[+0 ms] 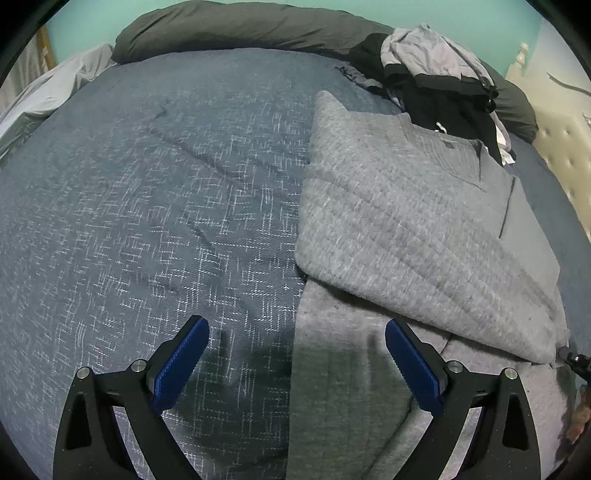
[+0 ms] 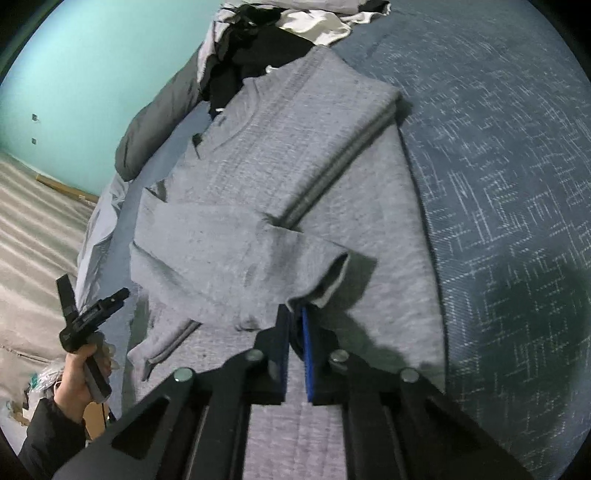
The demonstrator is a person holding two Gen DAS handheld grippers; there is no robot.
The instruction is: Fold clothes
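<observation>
On bed (image 1: 147,184), blue woven cover, grey sweater (image 1: 406,206) lies at 2 o'clock in left wrist view, half folded, one side flapped over body. Left gripper (image 1: 297,345) hovers over sweater's near edge, jaws spread wide, nothing between blue pads (image 1: 177,365). Right gripper (image 2: 295,325) at 6 o'clock in right view, jaws pressed together, pinching sleeve cuff (image 2: 317,291) lying across the sweater's body. Clothes pile (image 1: 439,74) at 1 o'clock behind sweater. Dark pillow (image 1: 229,29) at 12. Hand (image 2: 79,373) on the left tool's handle at 8 o'clock in right view.
</observation>
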